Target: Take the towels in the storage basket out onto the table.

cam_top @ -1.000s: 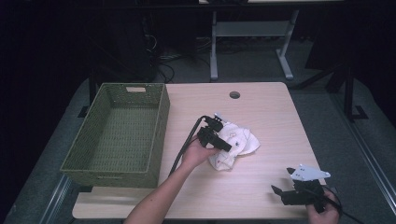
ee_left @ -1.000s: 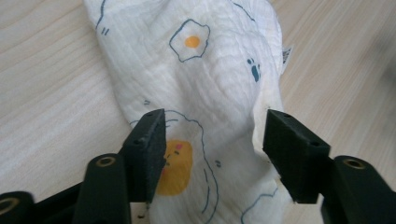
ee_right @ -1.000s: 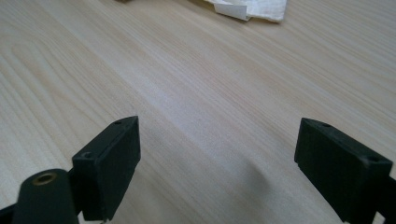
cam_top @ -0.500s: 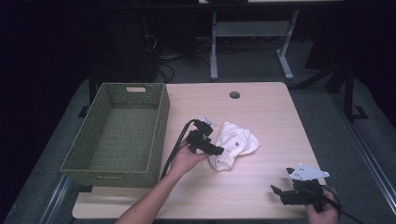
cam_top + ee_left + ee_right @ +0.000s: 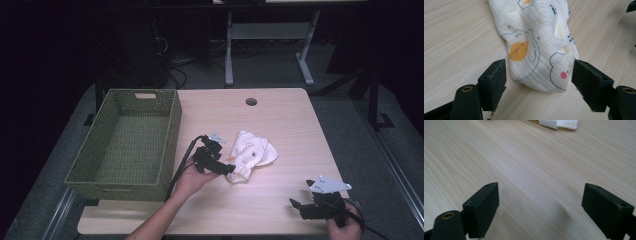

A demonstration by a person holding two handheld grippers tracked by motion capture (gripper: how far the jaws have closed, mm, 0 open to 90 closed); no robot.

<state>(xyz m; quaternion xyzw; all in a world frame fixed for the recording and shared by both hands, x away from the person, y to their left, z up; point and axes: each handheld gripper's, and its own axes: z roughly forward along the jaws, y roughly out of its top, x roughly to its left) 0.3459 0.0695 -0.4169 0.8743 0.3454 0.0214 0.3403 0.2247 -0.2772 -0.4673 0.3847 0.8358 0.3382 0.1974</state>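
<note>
A crumpled white cloth [image 5: 252, 156] with small cartoon prints lies at the middle of the wooden table [image 5: 280, 120]. My left gripper [image 5: 229, 170] is open at the cloth's near left end. In the left gripper view the cloth [image 5: 539, 47] bulges between the two black pads [image 5: 494, 82], which stand apart on either side of it. My right gripper [image 5: 295, 204] rests low at the table's front right, open, with bare wood between its pads [image 5: 485, 206]. A corner of the cloth [image 5: 559, 123] shows at the top of the right gripper view.
A green woven basket [image 5: 131, 142] stands on the left part of the table, with nothing in it. A round cable hole [image 5: 251, 102] sits near the far edge. Table legs and cables lie on the dark floor behind.
My left gripper has drawn back toward the left and nearer the person, from over the cloth to its near left end. The right gripper has stayed put.
</note>
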